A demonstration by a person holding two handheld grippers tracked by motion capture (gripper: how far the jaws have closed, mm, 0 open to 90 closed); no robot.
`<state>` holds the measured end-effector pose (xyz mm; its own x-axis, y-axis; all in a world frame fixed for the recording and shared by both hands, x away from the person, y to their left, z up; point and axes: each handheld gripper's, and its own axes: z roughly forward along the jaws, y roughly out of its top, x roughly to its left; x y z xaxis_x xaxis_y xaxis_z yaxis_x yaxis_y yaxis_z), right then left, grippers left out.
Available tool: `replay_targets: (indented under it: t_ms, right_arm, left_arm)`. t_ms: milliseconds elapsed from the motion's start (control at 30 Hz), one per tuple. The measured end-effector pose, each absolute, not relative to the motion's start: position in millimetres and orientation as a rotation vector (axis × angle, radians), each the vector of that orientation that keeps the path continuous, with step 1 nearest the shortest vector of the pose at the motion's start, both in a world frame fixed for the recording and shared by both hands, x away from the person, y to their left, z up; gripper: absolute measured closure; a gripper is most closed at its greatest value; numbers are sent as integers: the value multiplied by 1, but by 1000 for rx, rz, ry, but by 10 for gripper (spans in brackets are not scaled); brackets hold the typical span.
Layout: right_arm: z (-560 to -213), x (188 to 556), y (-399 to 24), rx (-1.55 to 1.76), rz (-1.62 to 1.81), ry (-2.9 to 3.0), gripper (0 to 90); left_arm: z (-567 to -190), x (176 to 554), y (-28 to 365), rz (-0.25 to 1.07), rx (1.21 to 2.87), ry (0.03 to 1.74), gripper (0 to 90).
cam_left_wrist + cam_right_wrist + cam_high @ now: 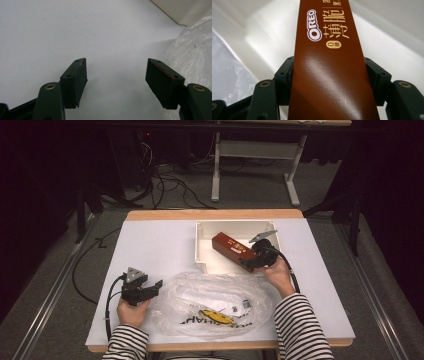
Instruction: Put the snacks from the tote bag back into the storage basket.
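Left gripper low at near left, fingers spread wide, nothing between. Right gripper reached forward, fingers clamped on a box. Striped sleeves.

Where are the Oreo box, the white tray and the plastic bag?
Oreo box (329, 75): right gripper view, its brown top face.
White tray (200, 245): high view, its left wall.
Plastic bag (200, 292): high view, its crinkled top.

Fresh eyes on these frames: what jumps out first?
The reddish-brown Oreo box, clamped between the right gripper jaws inside the white tray at the table's far right. Next, the crumpled clear plastic bag at the near edge. The left gripper sits open beside the bag, holding nothing.
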<state>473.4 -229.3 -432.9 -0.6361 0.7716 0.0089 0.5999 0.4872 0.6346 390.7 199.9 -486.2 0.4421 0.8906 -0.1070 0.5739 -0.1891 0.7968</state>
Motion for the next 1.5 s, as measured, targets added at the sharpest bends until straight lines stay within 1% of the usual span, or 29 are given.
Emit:
replay_targets:
  t_ms: [567,900,1000,1067,1133,1300,1433,1500]
  right_arm:
    - [-433,481,-226,1180,823,2470,365]
    - [-432,482,-231,1201,846,2462,322]
    - [-428,480,-233,1208,857,2442,325]
    - [-424,477,-235,1206,882,2422,340]
    - [-420,474,-236,1206,922,2401,377]
    - [-415,463,-239,1210,1033,2352,497]
    - [-416,459,-238,1236,1063,2371,530]
    - [-415,456,-237,1239,1087,2372,587]
  left_arm:
    - [-486,391,200,487,1887,1236,339]
    - [-486,391,200,491,1885,1239,331]
    - [-486,391,200,492,1886,1241,331]
    - [-486,391,199,496,1884,1239,331]
    - [-486,391,199,496,1891,1237,332]
    - [-486,390,200,495,1889,1230,358]
    - [-486,390,200,497,1884,1233,362]
    - [-486,389,199,505,1882,1228,362]
